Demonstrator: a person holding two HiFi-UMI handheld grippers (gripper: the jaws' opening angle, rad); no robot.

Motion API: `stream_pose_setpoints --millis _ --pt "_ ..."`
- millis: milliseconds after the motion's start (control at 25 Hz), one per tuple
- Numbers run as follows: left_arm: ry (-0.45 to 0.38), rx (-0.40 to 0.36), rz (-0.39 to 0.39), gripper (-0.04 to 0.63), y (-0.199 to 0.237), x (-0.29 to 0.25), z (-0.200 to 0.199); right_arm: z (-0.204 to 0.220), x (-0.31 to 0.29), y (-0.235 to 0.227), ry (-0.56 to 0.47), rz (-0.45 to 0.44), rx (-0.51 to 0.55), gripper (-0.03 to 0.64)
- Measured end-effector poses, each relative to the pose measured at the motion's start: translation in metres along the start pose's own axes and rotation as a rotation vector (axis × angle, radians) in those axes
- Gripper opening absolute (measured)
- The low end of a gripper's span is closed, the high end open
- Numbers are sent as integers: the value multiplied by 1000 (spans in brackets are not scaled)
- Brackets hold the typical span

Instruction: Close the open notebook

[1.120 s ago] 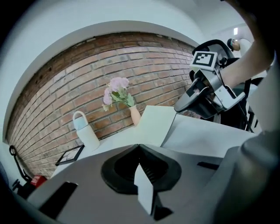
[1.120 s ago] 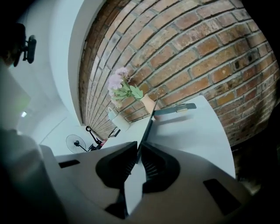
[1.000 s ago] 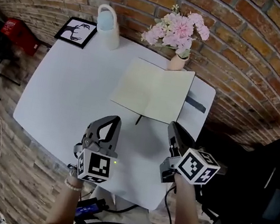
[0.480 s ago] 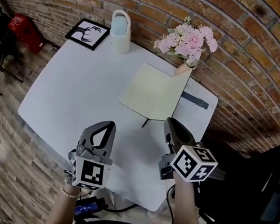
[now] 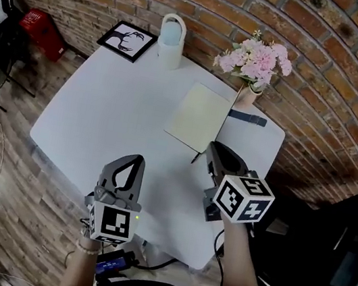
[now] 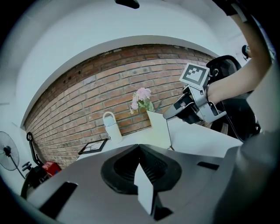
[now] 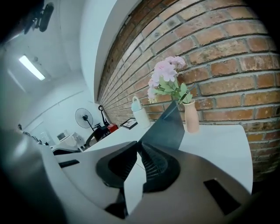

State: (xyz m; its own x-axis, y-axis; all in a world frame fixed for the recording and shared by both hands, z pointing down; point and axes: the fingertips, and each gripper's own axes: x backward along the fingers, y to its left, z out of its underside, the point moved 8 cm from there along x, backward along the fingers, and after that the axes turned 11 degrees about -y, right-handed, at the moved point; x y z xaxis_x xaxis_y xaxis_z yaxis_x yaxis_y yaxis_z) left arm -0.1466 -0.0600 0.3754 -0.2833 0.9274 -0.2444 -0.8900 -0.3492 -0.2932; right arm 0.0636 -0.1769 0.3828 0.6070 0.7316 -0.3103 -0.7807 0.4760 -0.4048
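Observation:
The notebook (image 5: pixel 199 116) lies on the white table (image 5: pixel 101 118), its cream left page facing up. Its right half stands nearly upright, a thin edge in the head view and a dark cover (image 7: pixel 168 124) rising just beyond the jaws in the right gripper view. My right gripper (image 5: pixel 214 147) is at that cover's near edge and appears shut on it; the left gripper view shows its tips (image 6: pixel 168 116) against the raised leaf (image 6: pixel 158 129). My left gripper (image 5: pixel 133 160) hovers over the table's near left part, shut and empty, well apart from the notebook.
A pink flower vase (image 5: pixel 248 93), a white handled lamp (image 5: pixel 172 35) and a framed picture (image 5: pixel 128 40) stand along the brick wall. A dark strip (image 5: pixel 247 117) lies right of the notebook. A black chair (image 5: pixel 345 250) is at the right.
The notebook's right half has risen from flat on the table to nearly upright. Both grippers have drawn back toward me and risen a little; the right one has rolled.

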Motion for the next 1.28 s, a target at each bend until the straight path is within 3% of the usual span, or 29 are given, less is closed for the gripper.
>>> stream_pose_setpoints --millis 520,1280 --pt "-11 30 -90 17 24 30 5 8 -43 29 66 -28 145 57" --pt "37 56 -195 17 49 59 25 53 -112 56 255 -39 397 58"
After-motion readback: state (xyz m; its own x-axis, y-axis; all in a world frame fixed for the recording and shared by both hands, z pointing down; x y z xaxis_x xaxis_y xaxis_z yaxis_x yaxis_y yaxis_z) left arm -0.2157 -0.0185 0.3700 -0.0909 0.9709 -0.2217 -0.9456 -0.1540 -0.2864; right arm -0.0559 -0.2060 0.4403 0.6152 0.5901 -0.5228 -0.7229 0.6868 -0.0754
